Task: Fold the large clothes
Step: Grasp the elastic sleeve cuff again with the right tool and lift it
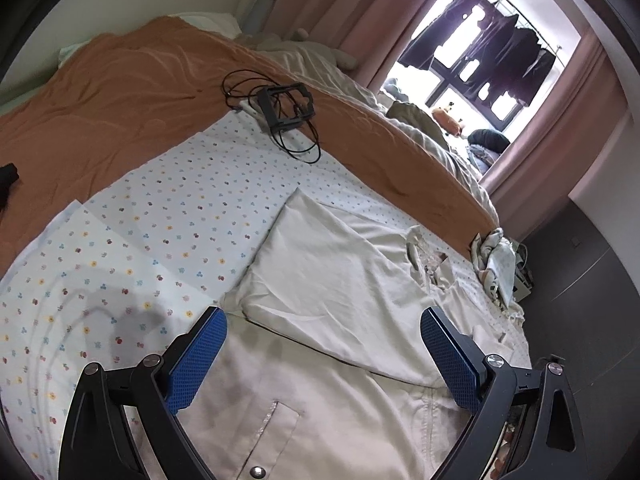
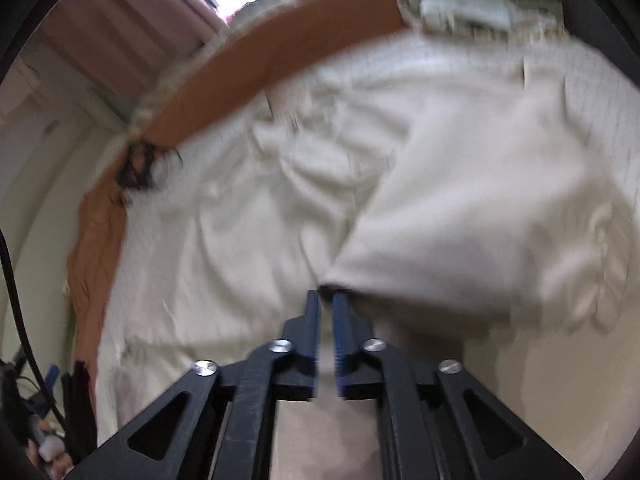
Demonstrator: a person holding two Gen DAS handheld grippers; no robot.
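Note:
A large cream garment [image 1: 332, 280] lies spread on the bed, one part folded over the rest, with a pocket slit and a snap near the bottom of the left wrist view. My left gripper [image 1: 322, 334] hovers just above it, open wide, nothing between its blue pads [image 1: 196, 360]. In the blurred right wrist view the same cream garment [image 2: 460, 200] fills the frame. My right gripper [image 2: 327, 300] points down at a folded corner of it. Its jaws stand a narrow gap apart, and the corner lies right at the fingertips without being pinched.
A flowered sheet [image 1: 160, 216] covers the bed beside an orange blanket [image 1: 120, 92]. A black frame with cables [image 1: 286, 110] rests on the blanket's edge. Crumpled cloth [image 1: 496, 256] sits at the bed's right edge, above a dark floor [image 1: 592, 280]. A curtained window [image 1: 488, 56] stands behind.

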